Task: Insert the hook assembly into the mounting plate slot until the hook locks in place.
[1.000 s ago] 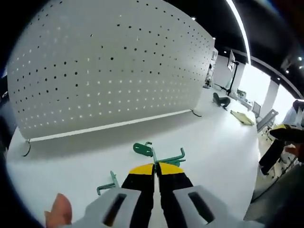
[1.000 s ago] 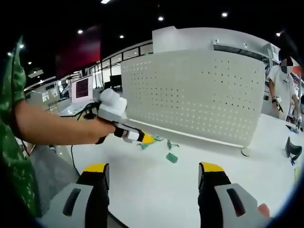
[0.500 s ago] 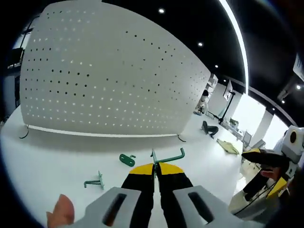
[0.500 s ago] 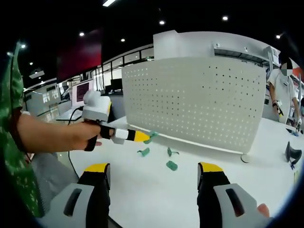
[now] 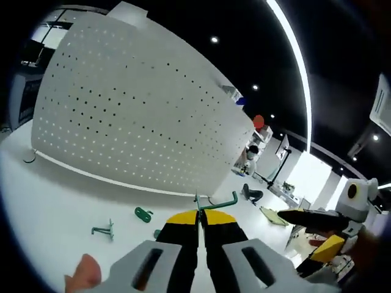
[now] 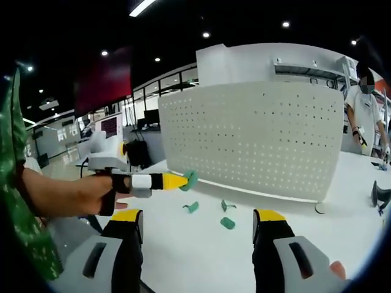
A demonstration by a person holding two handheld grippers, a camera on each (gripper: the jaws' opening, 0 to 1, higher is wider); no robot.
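My left gripper (image 5: 198,215) is shut on a green wire hook (image 5: 215,202), whose bent arm sticks out to the right above the yellow jaw tips. In the right gripper view the left gripper (image 6: 174,180) holds that green hook (image 6: 190,179) in the air, in front of the white perforated mounting plate (image 6: 256,140), apart from it. The plate (image 5: 134,116) stands upright on the white table. My right gripper (image 6: 197,215) stands open with nothing between its jaws, and shows as the right gripper (image 5: 314,232) at the right edge.
Three loose green hook parts (image 6: 227,223) lie on the white table (image 6: 201,256) before the plate; they show as green parts (image 5: 143,213) left of my jaws. A person (image 6: 366,113) stands at the far right, with a black object (image 6: 380,194) nearby.
The left gripper has risen off the table with the green hook and swung upward, leaving the other green parts lying below. The right gripper stays open, nearly still.
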